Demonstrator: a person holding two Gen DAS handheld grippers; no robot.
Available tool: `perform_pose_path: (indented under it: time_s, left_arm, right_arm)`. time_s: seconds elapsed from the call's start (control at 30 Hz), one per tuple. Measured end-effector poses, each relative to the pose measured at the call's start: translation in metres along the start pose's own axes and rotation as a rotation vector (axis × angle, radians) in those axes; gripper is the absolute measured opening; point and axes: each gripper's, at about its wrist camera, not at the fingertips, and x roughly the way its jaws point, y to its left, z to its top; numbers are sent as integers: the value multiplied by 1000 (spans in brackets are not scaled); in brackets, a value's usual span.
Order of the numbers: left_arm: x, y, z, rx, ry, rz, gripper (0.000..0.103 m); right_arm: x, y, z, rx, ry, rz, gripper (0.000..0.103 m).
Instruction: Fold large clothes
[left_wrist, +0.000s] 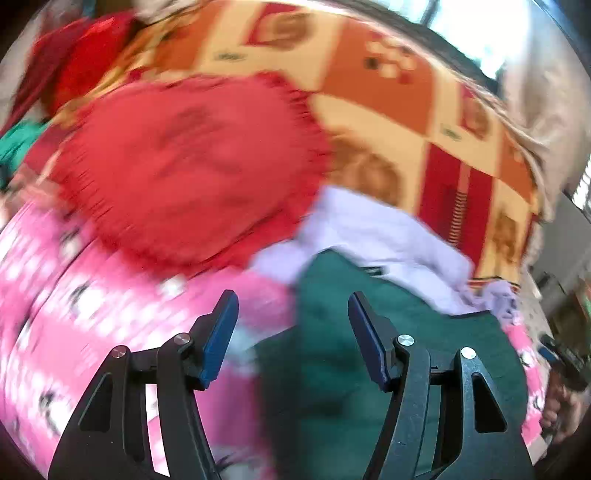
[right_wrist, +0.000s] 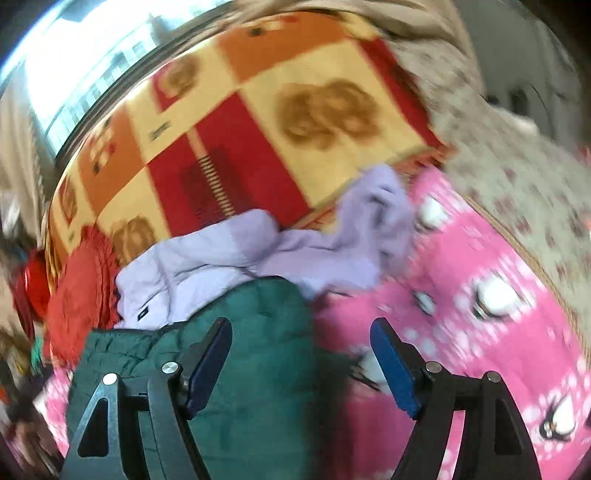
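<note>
You're working over a bed; the pink fleece blanket with white penguin print (right_wrist: 480, 332) covers the near part of it and carries everything else, so treat it as your folding surface. Beyond it, toward the far edge, lies the orange, red and cream patchwork-print blanket (right_wrist: 258, 122), probably just bedding.

The dark green quilted padded jacket (right_wrist: 240, 369) is the task's thing: it lies on the pink blanket right under both grippers, looks partly folded into a compact block, likely so you can finish the fold here. The pale lilac padded jacket (right_wrist: 207, 258) sits crumpled just past it, touching its far edge, looks unfolded and waiting. The red knitted garment with a ruffled rim (left_wrist: 184, 166) lies at the left, beside the lilac one; a darker red garment (left_wrist: 81, 62) sits at the far left corner, too blurred to identify.

Your left gripper (left_wrist: 293, 332) hovers over the green jacket's left edge, fingers apart, nothing between them. Your right gripper (right_wrist: 301, 360) hovers over its right edge, half over the pink blanket, fingers apart too, empty. Both tilt down and forward. Heavy motion blur.
</note>
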Motion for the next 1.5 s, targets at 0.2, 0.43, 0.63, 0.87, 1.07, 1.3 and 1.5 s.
perform_pose_path:
  time_s: [0.2,0.43,0.63,0.87,1.07,1.3,1.5]
  left_arm:
    - [69,-56,-2,188,56,112,62]
    - [130,-36,-24,129,285,201,64]
    - [98,-41,-20,134,187,224,63]
    - [6,-85,-48,192,46,-42,64]
    - [33,-112,-107,292,122,117,76]
    - [41,-101,-108,176,189,157,96]
    - [-30,-105,-124,175,280,80,96]
  right_arm:
    - [68,80,0,-207,148,-84,93]
    - [138,64,-26,-264,364,-119,103]
    - [123,60,-27,-229,302,-123,102]
    - [11,118,-47,-347,43,-106,99]
    - [22,139,-114,-369,137,-85,103]
    - [15,129,-119,-298,147,-77,102]
    - [-103,120,-151,-257,59,-65,102]
